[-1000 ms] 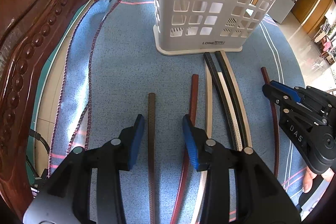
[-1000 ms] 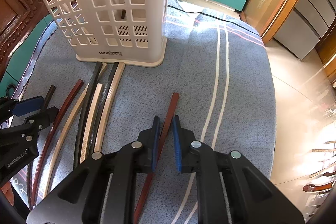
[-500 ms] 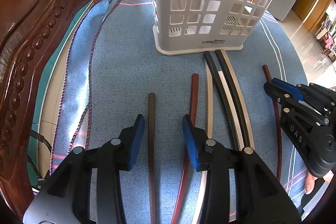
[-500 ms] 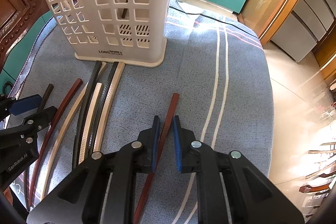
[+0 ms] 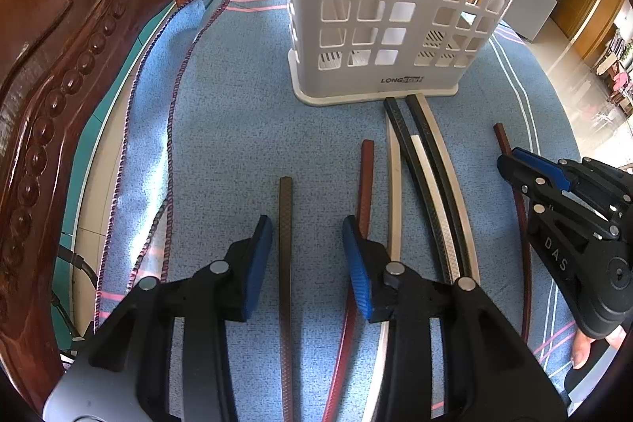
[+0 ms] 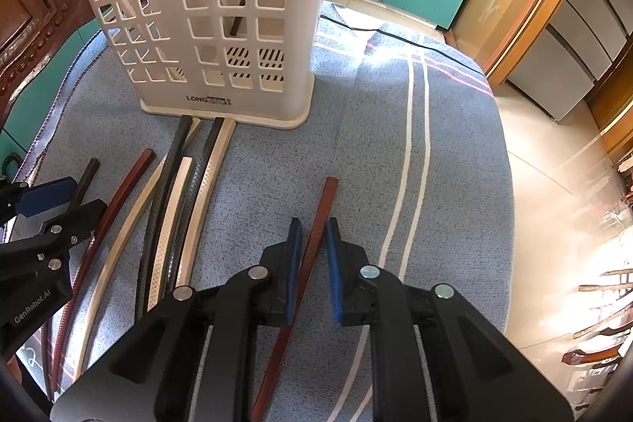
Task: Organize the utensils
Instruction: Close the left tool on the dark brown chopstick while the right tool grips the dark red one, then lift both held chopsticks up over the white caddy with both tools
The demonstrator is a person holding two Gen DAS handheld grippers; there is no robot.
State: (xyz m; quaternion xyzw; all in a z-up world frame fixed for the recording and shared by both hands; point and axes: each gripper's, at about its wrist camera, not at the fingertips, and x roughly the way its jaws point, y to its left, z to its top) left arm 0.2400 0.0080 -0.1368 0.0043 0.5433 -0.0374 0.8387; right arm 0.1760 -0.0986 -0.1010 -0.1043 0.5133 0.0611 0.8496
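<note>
Altogether eight strips (image 5: 285,256), one basket (image 5: 395,6)

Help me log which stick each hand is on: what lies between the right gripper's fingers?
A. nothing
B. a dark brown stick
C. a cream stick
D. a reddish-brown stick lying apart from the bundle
D: in the right wrist view the right gripper straddles a lone reddish-brown stick lying on the blue cloth, apart from the bundle of sticks in front of the white basket.
</note>
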